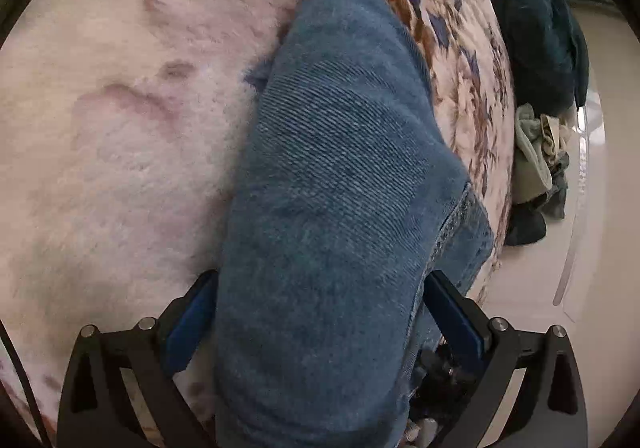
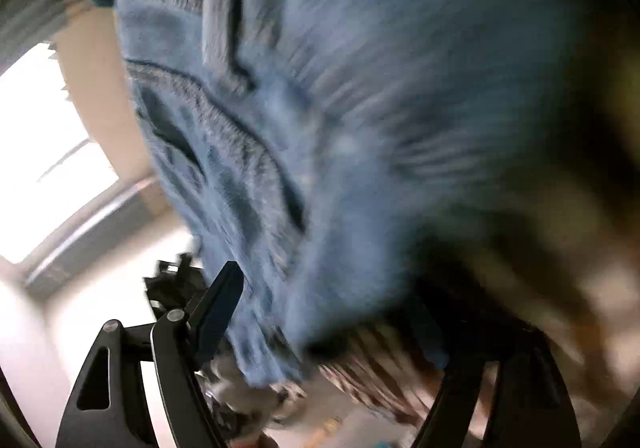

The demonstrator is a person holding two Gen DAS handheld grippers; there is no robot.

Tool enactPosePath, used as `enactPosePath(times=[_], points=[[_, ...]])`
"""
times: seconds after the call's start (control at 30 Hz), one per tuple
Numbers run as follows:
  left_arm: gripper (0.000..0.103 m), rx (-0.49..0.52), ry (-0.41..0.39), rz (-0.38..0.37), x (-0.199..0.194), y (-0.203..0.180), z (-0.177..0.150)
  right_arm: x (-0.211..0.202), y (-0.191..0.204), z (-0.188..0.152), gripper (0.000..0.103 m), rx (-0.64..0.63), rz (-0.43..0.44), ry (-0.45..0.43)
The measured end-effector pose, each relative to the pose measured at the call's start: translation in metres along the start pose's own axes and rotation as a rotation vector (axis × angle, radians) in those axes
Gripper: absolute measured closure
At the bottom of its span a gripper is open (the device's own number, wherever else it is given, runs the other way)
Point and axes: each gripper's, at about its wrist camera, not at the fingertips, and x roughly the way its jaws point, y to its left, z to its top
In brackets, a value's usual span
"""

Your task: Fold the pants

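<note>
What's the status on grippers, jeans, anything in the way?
Left gripper open, jeans lying between its fingers on floral blanket. Right gripper open, denim between fingers, view blurred. Clothes pile off to the side.

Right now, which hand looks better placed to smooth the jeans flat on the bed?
Probably left: its tool straddles the jeans lying on the blanket. The right view is too blurred.

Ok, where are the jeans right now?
In the left wrist view the jeans lie on the floral blanket, running up the middle between the left gripper's open fingers.
</note>
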Motion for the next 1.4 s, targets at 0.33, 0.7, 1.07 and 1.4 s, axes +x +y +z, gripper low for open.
enactPosePath(times=[0.33,0.7,1.07,1.4], points=[[0.001,0.054,0.059,0.006,0.005,-0.007,0.002,0.02,0.015,0.003,0.02,-0.053,0.055,-0.17],[0.068,0.209,-0.055,0.001,-0.023,-0.049,-0.016,0.026,0.076,-0.003,0.055,-0.109,-0.042,-0.256],[0.069,0.303,-0.151,-0.056,-0.091,-0.12,0.005,-0.018,0.195,0.001,0.058,-0.314,-0.015,-0.328],[0.069,0.353,-0.217,-0.12,-0.146,-0.137,0.153,0.06,0.357,0.05,0.058,-0.49,-0.001,-0.387]])
